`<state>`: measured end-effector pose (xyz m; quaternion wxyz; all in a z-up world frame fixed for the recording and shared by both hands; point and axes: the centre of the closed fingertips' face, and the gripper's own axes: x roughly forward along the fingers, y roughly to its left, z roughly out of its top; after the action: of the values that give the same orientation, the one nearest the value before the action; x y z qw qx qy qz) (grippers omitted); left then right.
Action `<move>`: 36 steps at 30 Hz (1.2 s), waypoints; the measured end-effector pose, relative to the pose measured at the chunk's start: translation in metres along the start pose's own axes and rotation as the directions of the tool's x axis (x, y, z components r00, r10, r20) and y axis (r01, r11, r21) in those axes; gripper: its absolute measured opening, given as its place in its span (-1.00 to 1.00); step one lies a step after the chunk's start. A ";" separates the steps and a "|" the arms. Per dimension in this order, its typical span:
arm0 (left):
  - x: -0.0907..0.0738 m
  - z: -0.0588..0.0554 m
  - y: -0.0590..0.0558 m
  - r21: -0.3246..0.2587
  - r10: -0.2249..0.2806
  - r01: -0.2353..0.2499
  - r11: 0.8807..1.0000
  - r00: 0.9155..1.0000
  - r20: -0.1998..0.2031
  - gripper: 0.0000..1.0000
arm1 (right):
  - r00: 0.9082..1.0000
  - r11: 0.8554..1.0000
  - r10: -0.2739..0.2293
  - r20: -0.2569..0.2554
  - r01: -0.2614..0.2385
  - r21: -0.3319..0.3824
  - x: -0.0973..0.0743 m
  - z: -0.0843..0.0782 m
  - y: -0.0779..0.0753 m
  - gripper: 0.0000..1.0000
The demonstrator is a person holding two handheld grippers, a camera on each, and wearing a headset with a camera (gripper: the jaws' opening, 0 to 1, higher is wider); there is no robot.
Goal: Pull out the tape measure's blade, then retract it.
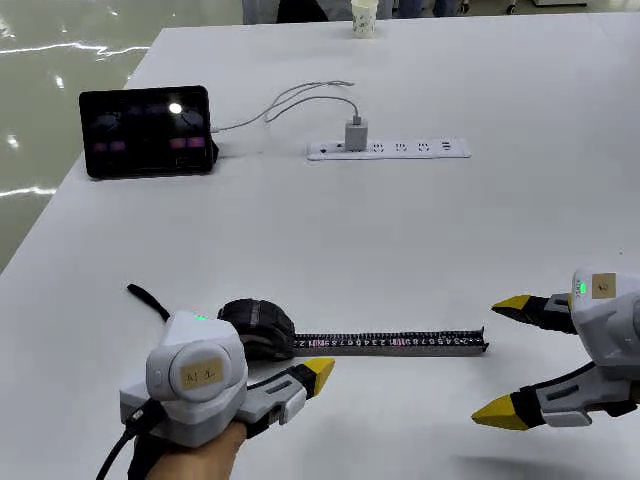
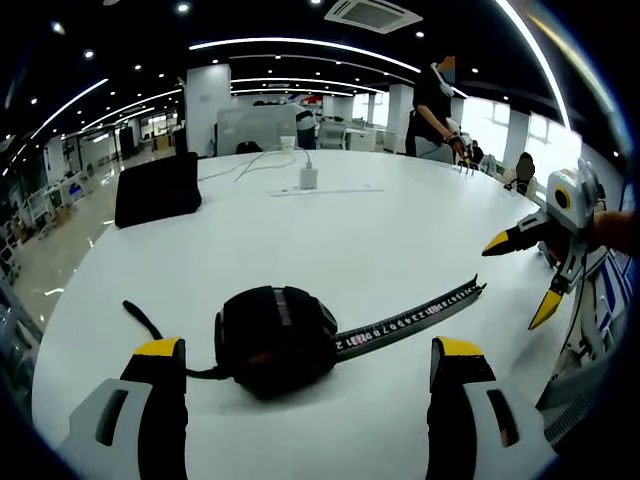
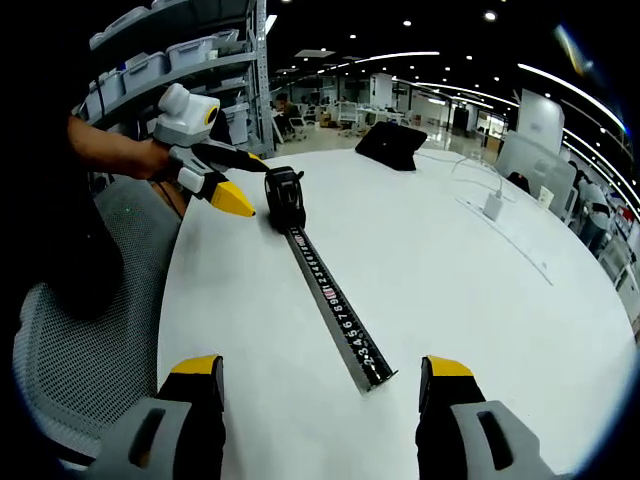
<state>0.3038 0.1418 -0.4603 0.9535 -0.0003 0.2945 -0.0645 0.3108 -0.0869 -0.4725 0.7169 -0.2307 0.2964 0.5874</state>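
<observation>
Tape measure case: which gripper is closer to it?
Left. The left gripper is right beside the case, jaws open; the right gripper is away at the far tip of the blade.

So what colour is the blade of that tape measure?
The blade is black with white numbers, clearest in the right gripper view.

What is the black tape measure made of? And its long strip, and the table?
The tape measure case looks like matte black rubber or plastic: dull, ridged, little shine. Its strip is probably thin painted metal, flat and straight with printed numbers. The table seems smooth white laminate with a faint sheen.
</observation>
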 end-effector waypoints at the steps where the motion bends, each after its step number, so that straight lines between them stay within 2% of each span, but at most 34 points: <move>1: 0.001 0.000 0.000 -0.004 0.002 -0.002 1.000 1.000 -0.002 0.98 | 1.000 1.000 0.006 -0.006 -0.006 -0.007 0.001 -0.002 -0.002 0.54; 7: 0.005 -0.003 0.003 -0.021 0.005 -0.005 1.000 1.000 -0.006 0.98 | 0.999 0.999 0.028 -0.028 -0.029 -0.033 0.005 -0.007 -0.007 0.40; 17: 0.010 -0.004 0.005 -0.030 0.009 -0.010 0.999 1.000 -0.011 0.97 | 0.996 0.993 0.059 -0.064 -0.065 -0.094 0.010 -0.014 -0.015 0.04; 25: 0.014 -0.004 0.005 -0.041 0.008 -0.008 0.999 1.000 -0.016 0.95 | 0.993 0.988 0.064 -0.097 -0.076 -0.131 0.014 -0.019 -0.026 -0.18; 29: 0.015 -0.004 0.006 -0.043 0.008 -0.009 0.999 1.000 -0.017 0.94 | 0.990 0.985 0.075 -0.118 -0.092 -0.148 0.016 -0.024 -0.030 -0.34; 36: 0.018 -0.004 0.011 -0.051 0.020 -0.021 0.998 1.000 -0.023 0.91 | 0.982 0.972 0.100 -0.161 -0.131 -0.193 0.019 -0.033 -0.035 -0.46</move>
<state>0.3179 0.1511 -0.4740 0.9503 -0.0208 0.3070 -0.0472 0.3427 -0.1031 -0.5100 0.6298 -0.3287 0.3012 0.6361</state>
